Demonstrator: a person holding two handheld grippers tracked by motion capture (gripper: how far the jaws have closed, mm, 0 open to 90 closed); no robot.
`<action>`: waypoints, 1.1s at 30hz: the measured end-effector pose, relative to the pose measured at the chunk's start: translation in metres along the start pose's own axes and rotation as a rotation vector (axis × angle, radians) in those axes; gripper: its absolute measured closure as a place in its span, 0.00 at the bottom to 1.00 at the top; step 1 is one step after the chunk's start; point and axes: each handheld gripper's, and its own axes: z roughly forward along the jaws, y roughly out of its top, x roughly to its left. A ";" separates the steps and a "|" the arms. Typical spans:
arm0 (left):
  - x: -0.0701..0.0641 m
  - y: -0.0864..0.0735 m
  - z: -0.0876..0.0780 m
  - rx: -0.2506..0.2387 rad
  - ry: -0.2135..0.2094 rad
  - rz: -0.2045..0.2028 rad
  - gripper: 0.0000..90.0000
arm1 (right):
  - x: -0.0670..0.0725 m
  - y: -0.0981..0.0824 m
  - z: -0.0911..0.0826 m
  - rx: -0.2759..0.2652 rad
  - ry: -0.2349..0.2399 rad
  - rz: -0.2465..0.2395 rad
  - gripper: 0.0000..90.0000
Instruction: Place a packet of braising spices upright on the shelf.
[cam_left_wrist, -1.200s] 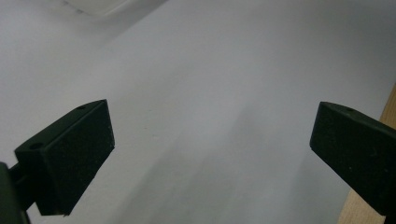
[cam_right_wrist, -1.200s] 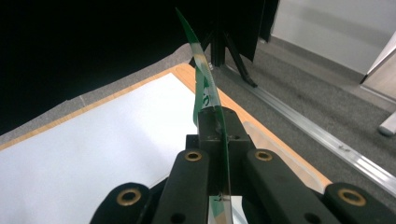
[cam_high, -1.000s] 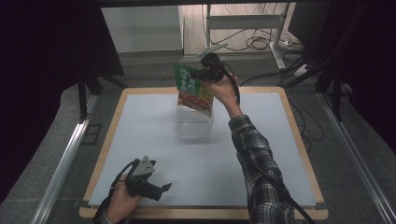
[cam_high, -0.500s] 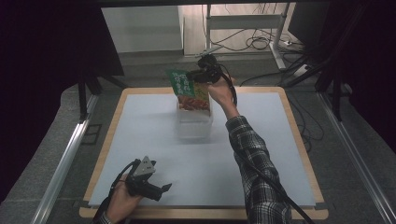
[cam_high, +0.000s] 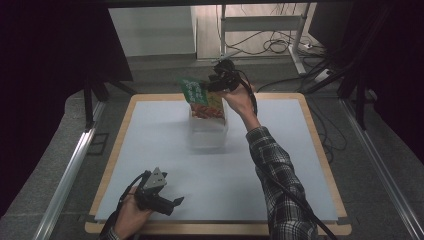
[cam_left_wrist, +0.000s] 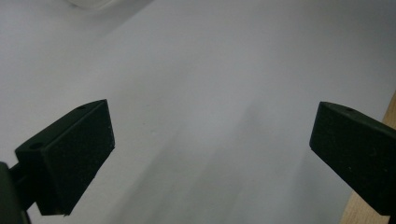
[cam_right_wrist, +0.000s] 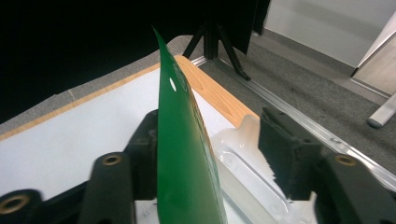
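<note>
A green snack packet (cam_high: 199, 96) with a red picture stands tilted in a clear plastic container (cam_high: 207, 132) at the far middle of the table. Its top leans left. My right gripper (cam_high: 216, 82) hovers at the packet's upper right edge. In the right gripper view the packet (cam_right_wrist: 182, 154) stands edge-on between the jaws; they have just been opening, and the right pad stands clear of it. The container (cam_right_wrist: 243, 161) lies below. My left gripper (cam_high: 175, 204) rests low at the near left, and its jaws (cam_left_wrist: 210, 149) are open with nothing between them.
The white mat (cam_high: 280, 150) covers a wooden-edged table (cam_high: 312, 135). Metal rails (cam_high: 65, 175) run along both sides. Dark curtains and stand legs (cam_high: 92, 100) lie at the far left, cables (cam_high: 280, 47) on the floor behind.
The right gripper's jaws have parted from the packet. The packet's top has tipped over to the left above the container. The left gripper has stayed where it was.
</note>
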 end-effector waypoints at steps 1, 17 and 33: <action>0.000 0.000 0.000 0.000 0.001 -0.001 0.00 | 0.000 -0.001 -0.002 0.005 -0.001 -0.002 0.41; 0.000 0.000 0.000 -0.004 0.006 -0.003 0.00 | 0.003 -0.018 -0.009 0.012 -0.009 -0.020 0.15; 0.001 0.000 -0.002 -0.029 -0.014 -0.016 0.00 | 0.005 -0.036 -0.022 -0.002 0.023 -0.004 0.05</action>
